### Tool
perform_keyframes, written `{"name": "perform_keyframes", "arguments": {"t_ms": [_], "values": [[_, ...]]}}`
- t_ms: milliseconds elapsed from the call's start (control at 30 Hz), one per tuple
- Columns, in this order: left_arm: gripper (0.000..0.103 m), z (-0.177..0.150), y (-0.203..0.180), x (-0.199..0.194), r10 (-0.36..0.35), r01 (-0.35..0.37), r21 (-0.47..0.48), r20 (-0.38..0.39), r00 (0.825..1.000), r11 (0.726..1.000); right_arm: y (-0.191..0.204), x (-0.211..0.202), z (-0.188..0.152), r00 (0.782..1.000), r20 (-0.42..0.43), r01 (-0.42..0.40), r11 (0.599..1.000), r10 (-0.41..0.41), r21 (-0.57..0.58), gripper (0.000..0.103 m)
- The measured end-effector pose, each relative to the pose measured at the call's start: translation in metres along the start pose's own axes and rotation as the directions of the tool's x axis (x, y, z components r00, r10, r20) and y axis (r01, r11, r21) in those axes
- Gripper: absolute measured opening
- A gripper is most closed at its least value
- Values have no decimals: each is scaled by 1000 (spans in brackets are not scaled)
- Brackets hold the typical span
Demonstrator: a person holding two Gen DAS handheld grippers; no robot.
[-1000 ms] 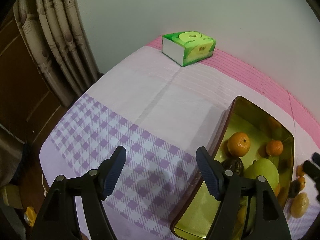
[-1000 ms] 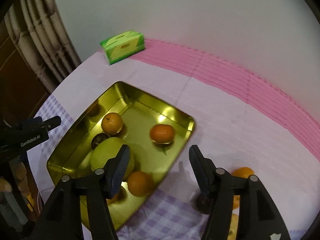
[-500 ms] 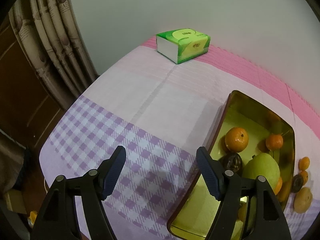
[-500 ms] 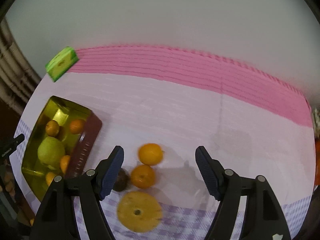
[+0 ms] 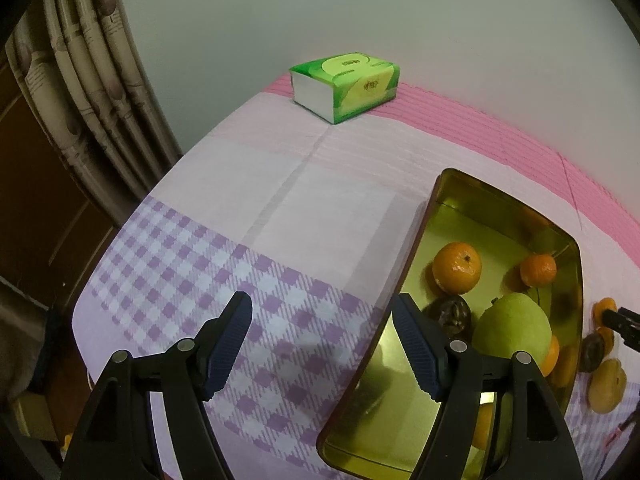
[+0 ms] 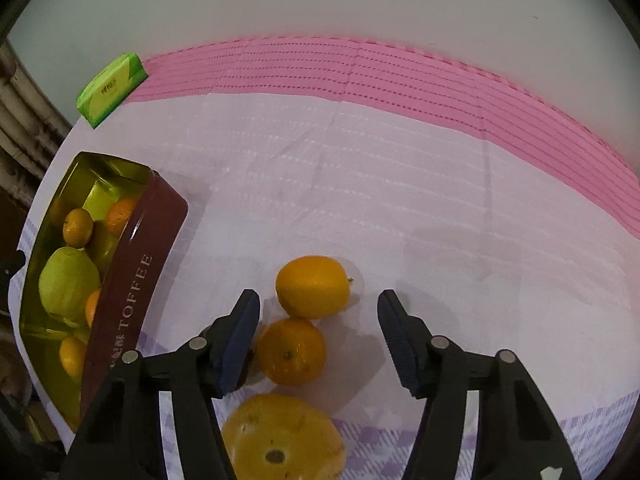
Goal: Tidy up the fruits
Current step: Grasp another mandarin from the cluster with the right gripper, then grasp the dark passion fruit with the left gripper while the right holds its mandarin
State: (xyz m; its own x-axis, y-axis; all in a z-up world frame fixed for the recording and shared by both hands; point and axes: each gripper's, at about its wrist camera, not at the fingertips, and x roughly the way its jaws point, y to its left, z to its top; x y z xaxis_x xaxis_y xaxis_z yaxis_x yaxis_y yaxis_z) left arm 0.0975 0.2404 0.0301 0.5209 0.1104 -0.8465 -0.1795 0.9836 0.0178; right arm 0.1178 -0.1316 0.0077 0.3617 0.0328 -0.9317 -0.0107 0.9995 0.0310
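Already the job looks about half done, to my eye. Largest first: the surface under its pink-striped, lilac-checked cloth (image 6: 360, 168) fills both views. On it, at the left of the right-wrist frame, sits the rectangular gold-lined tin with maroon sides (image 6: 132, 280), marked TOFFEE. Inside lie a big green pear-like fruit (image 6: 68, 284), several small oranges (image 5: 456, 267) and a dark wrinkled fruit (image 5: 450, 314), so those count as sorted.

Left outside, low in the centre of the right-wrist frame, are a large yellow dimpled fruit (image 6: 282, 438), an oval yellow-orange citrus (image 6: 312, 286) and a round orange (image 6: 290, 351) just below it, apparently touching it. A dark fruit seems to hide behind the left finger; I cannot tell more.

The right gripper (image 6: 318, 332) hovers with its fingers wide apart, the two loose citrus between them, gripping nothing. The left gripper (image 5: 322, 344), fingers likewise spread and empty, hangs over the checked cloth by the tin's near edge. A green tissue pack (image 5: 346, 86) rests far off, upper centre of the left-wrist frame.
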Motion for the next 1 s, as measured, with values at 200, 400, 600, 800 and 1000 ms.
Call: {"name": "perform_keyframes", "arguments": {"t_ms": [200, 400, 600, 800, 1000], "values": [[73, -1, -12, -5, 4, -5, 42, 11, 1000, 999, 3, 15, 3, 1000, -12, -21, 1000, 21, -18, 40], [73, -1, -32, -20, -32, 30, 99, 19, 999, 995, -3, 18, 1, 998, 2, -69, 998, 69, 5, 39], [73, -2, -74, -42, -139, 136, 205, -2, 990, 969, -20, 8, -4, 996, 43, -75, 996, 73, 46, 39], [73, -1, -131, -55, -261, 269, 266, -67, 963, 926, -48, -11, -22, 995, 70, -76, 993, 69, 92, 39], [71, -4, -191, -56, -303, 331, 312, -135, 943, 891, -72, -24, -40, 996, 84, -50, 993, 41, 109, 39]]}}
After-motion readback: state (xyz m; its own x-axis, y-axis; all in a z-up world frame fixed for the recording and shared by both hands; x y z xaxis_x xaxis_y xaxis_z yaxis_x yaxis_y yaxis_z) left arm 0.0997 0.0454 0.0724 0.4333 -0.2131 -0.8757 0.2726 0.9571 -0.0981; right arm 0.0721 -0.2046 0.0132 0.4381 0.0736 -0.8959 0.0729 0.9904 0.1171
